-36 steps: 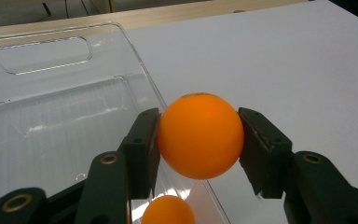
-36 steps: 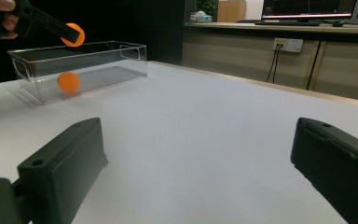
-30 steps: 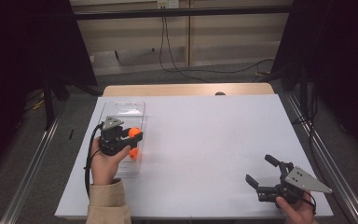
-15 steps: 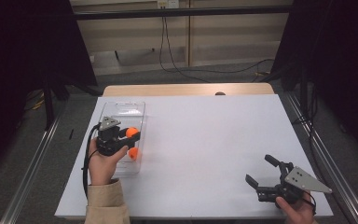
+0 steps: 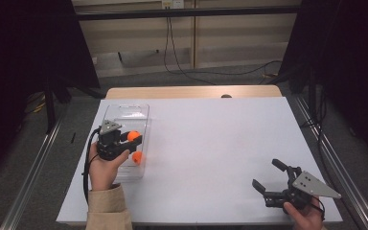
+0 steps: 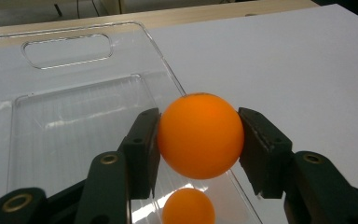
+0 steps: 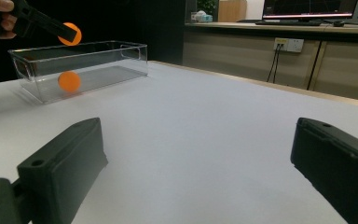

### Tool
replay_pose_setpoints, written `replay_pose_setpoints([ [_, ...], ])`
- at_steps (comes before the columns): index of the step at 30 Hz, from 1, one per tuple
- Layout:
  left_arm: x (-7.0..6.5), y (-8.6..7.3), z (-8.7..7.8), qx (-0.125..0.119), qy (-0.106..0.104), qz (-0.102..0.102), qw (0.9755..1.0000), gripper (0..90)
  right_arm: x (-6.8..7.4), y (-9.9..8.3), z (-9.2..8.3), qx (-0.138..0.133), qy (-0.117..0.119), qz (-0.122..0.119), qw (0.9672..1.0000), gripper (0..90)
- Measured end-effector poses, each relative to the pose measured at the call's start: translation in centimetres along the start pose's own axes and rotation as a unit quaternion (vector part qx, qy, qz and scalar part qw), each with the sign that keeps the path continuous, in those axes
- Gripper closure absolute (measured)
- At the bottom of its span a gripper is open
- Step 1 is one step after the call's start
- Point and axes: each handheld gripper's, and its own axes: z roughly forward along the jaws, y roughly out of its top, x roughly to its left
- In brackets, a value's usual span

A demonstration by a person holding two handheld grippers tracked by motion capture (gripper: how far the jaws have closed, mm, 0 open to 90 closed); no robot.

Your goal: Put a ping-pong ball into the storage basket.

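My left tool (image 5: 133, 139) sits at about 9 o'clock on the white tabletop (image 5: 211, 143), held above the clear plastic bin (image 5: 126, 111). Its jaws are closed on an orange ball (image 6: 200, 135): in the left gripper view both black pads press against the ball's sides, one at 9 o'clock and one at 3 o'clock of the ball. The ball is clear of the bin floor and hangs over the bin's right-hand long wall, near the end closest to me. In the right gripper view the gripped ball (image 7: 70, 33) shows above the bin's rim.

A second orange ball (image 5: 137, 157) rests on the bin floor, directly below the gripped one and toward the 6 o'clock end of the bin. The two balls are apart, not touching. The bin's far end, at 12 o'clock, carries a cut-out handle slot (image 6: 66, 50).

My right tool (image 5: 266, 177) is at about 4 o'clock on the tabletop, near the front edge and well apart from the bin. Its jaws stand wide with bare tabletop between them; it grips no object. The tool points toward 9 o'clock, level with the surface.
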Motion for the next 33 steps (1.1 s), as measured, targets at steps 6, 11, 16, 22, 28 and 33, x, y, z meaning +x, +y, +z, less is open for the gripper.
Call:
replay_pose_setpoints([
  [6,0.21,-0.16,0.04,0.000,0.004,-0.004,1.0000,51.1,0.00,0.00,-0.01,0.000,0.000,0.000,1.0000,2.3],
  [11,0.40,-0.23,-0.03,0.001,0.006,-0.004,1.0000,51.0,0.01,0.00,0.01,-0.001,-0.001,0.000,1.0000,2.3],
  [16,0.53,-0.30,-0.05,0.001,0.009,-0.004,1.0000,51.0,0.02,0.01,0.01,-0.001,0.000,0.000,1.0000,2.3],
  [22,0.62,-0.37,-0.06,0.000,0.011,-0.007,0.9999,51.0,0.01,0.00,0.02,0.000,0.000,0.000,1.0000,2.3],
  [28,0.78,-0.43,-0.11,0.001,0.013,-0.006,0.9999,51.0,0.01,0.00,0.01,0.000,0.000,-0.001,1.0000,2.3],
  [33,0.96,-0.53,-0.17,-0.001,0.017,-0.010,0.9998,51.0,0.02,0.00,0.01,-0.001,0.000,0.000,1.0000,2.3],
])
